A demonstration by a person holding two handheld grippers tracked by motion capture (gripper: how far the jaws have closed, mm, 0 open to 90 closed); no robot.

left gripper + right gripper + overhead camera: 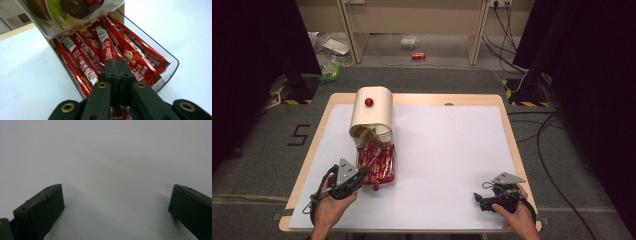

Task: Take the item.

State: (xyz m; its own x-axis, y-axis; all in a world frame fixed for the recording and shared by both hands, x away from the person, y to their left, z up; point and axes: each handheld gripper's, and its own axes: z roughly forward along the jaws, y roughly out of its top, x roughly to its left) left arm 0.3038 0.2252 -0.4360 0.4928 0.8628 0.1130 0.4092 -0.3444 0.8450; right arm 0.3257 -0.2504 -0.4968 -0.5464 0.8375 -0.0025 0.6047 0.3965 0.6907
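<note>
Left claw (116,66): jaws pressed together, nothing visibly between; red sachets (105,50) in clear drawer (172,65) just ahead. Right claw (116,202): wide, over bare worktop (112,157).

A wooden table (422,99) carries a white sheet (452,150) that covers nearly all its top. On the sheet's left half stands a cream dispenser (373,112), its clear drawer (377,165) of red packets (105,47) pulled toward the near edge
</note>
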